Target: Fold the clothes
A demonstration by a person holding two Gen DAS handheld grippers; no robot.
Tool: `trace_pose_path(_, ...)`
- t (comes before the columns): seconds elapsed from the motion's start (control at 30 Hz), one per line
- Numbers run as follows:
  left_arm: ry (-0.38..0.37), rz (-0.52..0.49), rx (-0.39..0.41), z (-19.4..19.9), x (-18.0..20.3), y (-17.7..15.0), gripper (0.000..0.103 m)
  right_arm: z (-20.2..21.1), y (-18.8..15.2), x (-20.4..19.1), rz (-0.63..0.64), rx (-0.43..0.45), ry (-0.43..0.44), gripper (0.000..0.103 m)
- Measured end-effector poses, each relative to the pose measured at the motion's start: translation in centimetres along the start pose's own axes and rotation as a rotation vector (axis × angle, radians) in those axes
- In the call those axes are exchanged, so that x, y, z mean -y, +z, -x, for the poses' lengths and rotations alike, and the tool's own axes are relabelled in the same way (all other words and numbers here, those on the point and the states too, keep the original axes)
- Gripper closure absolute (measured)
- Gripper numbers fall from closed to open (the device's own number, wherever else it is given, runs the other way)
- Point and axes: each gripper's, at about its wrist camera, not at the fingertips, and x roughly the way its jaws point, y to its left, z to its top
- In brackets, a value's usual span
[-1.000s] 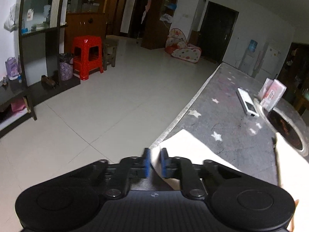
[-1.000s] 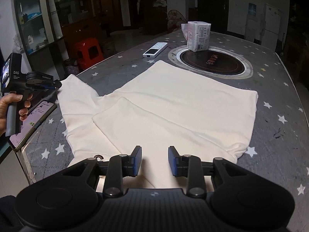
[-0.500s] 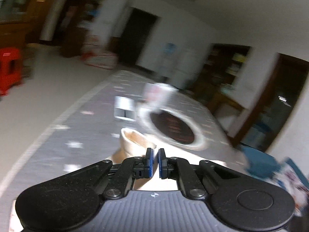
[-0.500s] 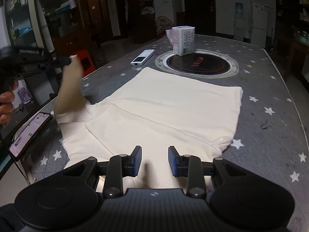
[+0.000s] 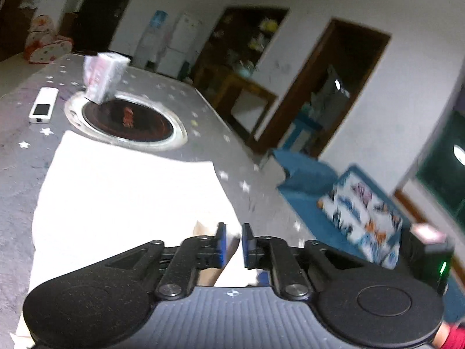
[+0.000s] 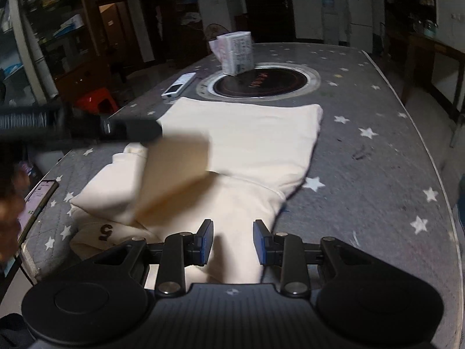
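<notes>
A cream sweatshirt (image 6: 255, 133) lies flat on the grey star-patterned table (image 6: 377, 174); it also shows in the left wrist view (image 5: 122, 192). My left gripper (image 5: 232, 245) is shut on the left sleeve (image 6: 174, 174) and holds it raised over the garment's body. From the right wrist view the left gripper (image 6: 136, 131) is a dark blurred bar on the left. My right gripper (image 6: 232, 241) is open and empty, just above the near part of the sweatshirt.
A round inset burner (image 6: 258, 83) sits in the table beyond the garment, with a tissue pack (image 6: 235, 52) on its rim and a white remote (image 6: 178, 85) to its left. A phone (image 6: 37, 200) lies at the table's left edge. A red stool (image 6: 96, 103) stands on the floor.
My left gripper has lifted the sleeve off the table's left edge and swung it right, over the garment's body. My right gripper has stayed open at the near side.
</notes>
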Motion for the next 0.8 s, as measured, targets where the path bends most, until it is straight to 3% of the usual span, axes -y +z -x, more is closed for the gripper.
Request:
trace_pose_path(0.17,0.06,-0.101,0.006,2.5,-1.0,-1.5,0.076,0.4,0.1,0.4,-0.008,0.007,-0.008,0.074)
trace_pose_path(0.4,0.291,-0.14,0.022,7.8,-4.5,-3.6,0.059,-0.1,0.8,0.5,-0.038,0.03,0.009,0.074)
trace_pose_path(0.5,0.368,-0.152,0.011,9.2,-5.5,-4.5,0.057,0.1,1.2,0.8,-0.082,0.063,0.01,0.074)
trace_pose_path(0.63,0.405,-0.159,-0.017,9.5,-6.3,-5.7,0.056,0.1,1.5,0.8,-0.095,0.061,0.022,0.074)
trace_pose_path(0.8,0.416,-0.164,-0.061,9.5,-6.7,-6.5,0.056,-1.2,1.0,0.2,-0.061,-0.007,0.032,0.074)
